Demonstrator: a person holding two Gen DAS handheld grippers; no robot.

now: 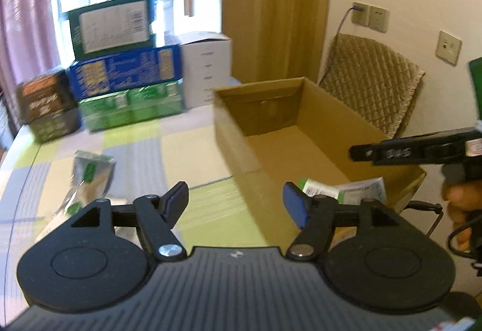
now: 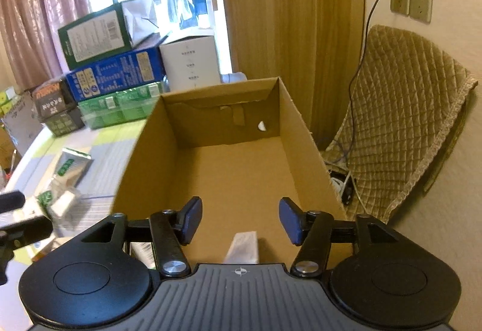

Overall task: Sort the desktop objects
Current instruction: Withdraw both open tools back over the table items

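Mid-sort: right gripper [image 2: 240, 221] hung spread and empty over the cardboard box [image 2: 144, 150], a white carton [image 2: 244, 248] lying inside beneath it; left gripper [image 1: 236, 204] also spread, empty, so next likely needed reaching the foil packets [image 1: 90, 177] left on the table [image 1: 186, 144].

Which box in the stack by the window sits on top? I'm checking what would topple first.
The dark green box with the white printed label. It rests on the blue box, which lies on the light green pack; the others stand lower.
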